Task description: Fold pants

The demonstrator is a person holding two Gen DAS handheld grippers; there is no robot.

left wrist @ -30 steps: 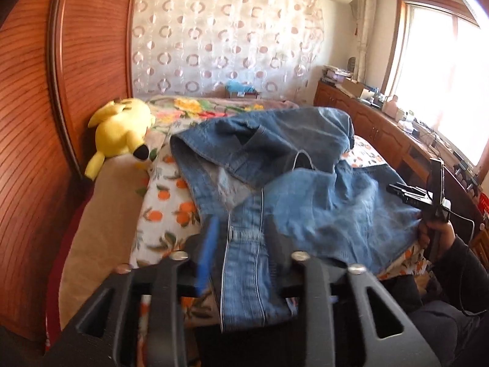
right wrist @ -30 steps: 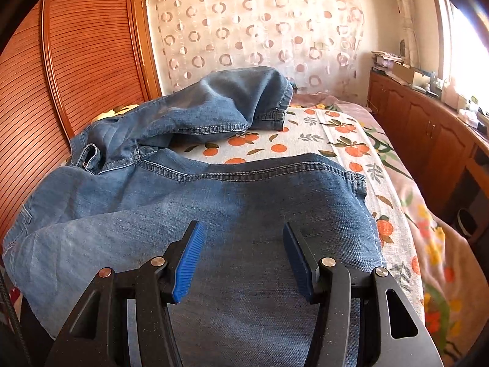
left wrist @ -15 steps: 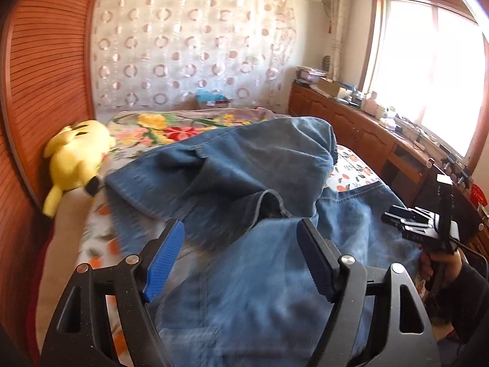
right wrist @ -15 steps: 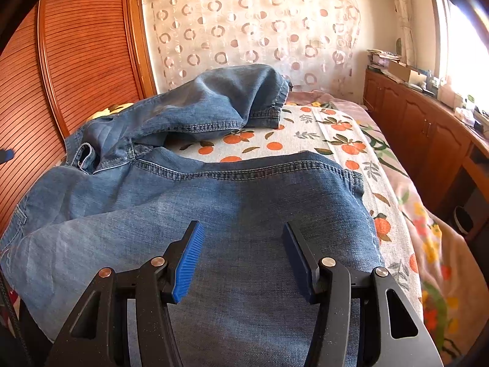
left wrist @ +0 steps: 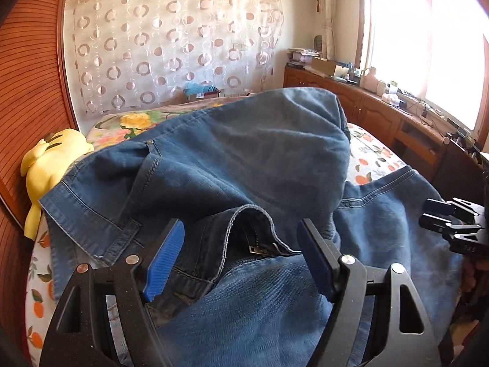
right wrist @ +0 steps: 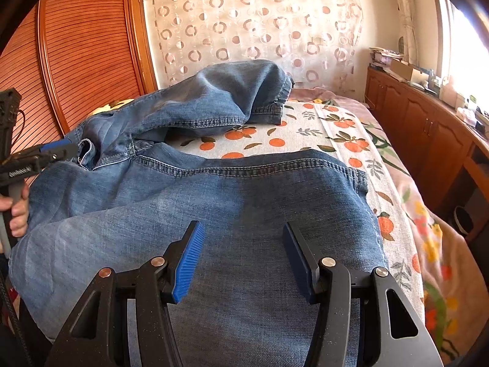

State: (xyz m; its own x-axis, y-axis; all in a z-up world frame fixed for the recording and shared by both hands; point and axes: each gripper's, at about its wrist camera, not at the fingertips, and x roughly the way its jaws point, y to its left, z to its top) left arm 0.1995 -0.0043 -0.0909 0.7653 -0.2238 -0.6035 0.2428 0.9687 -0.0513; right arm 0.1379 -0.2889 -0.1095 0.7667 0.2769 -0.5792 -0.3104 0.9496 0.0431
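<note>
One yellow plush toy (left wrist: 50, 165) is lying at the left edge of the left wrist view. One pair of jeans (left wrist: 244, 165) is sprawling across the bed (right wrist: 305, 134), filling the frame's centre. Two grippers: the left gripper (left wrist: 241, 260) is hanging spread over the zipper, holding nothing; the right gripper (right wrist: 241, 260) is hovering spread over a flat leg.

The right gripper (right wrist: 241, 258), black with blue pads, hangs over the blue denim pants (right wrist: 214, 202), and its two fingers are wide apart with nothing between them. The pants lie spread on a bed sheet with orange fruit prints (right wrist: 308, 134). One pant leg is bunched up far back. At the left edge, the left gripper (right wrist: 61, 150) pokes in, held by a hand (right wrist: 16, 214).
</note>
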